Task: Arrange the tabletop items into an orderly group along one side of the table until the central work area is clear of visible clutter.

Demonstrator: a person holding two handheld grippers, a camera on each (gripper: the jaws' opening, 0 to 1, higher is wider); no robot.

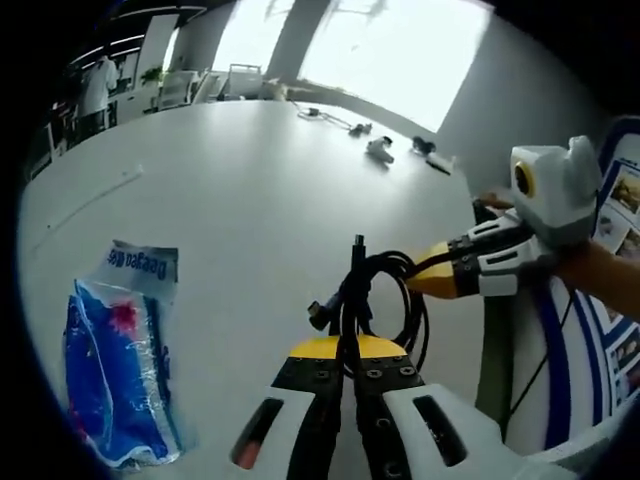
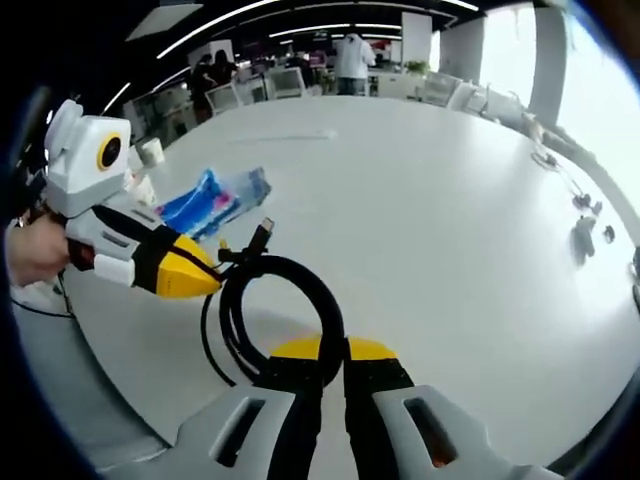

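left gripper [image 1: 340, 345]: jaws pressed together on the near side of the coiled black cable [image 1: 385, 295], pinching the loops so the coil stays bundled
right gripper [image 2: 333, 350]: jaws closed on the opposite arc of the same cable [image 2: 285, 305]; in the left gripper view it comes in from the right, its yellow tip at the coil's edge
why two grips: judged as keeping the loops from springing open while the coil is carried or laid down
cable: lifted just above the white bench [image 1: 240, 190], near its edge, a plug end sticking up from the bundle
blue plastic packet [image 1: 120, 360]: lies flat on the bench, apart from the coil, toward the same edge; probably the start of the tidy group
far clutter: small dark and white items [image 1: 385, 148] and a thin cord rest well apart along the window side, not yet gathered
central area: mostly bare already
next: set the coil down beside the packet, letting go gently so it does not unwind
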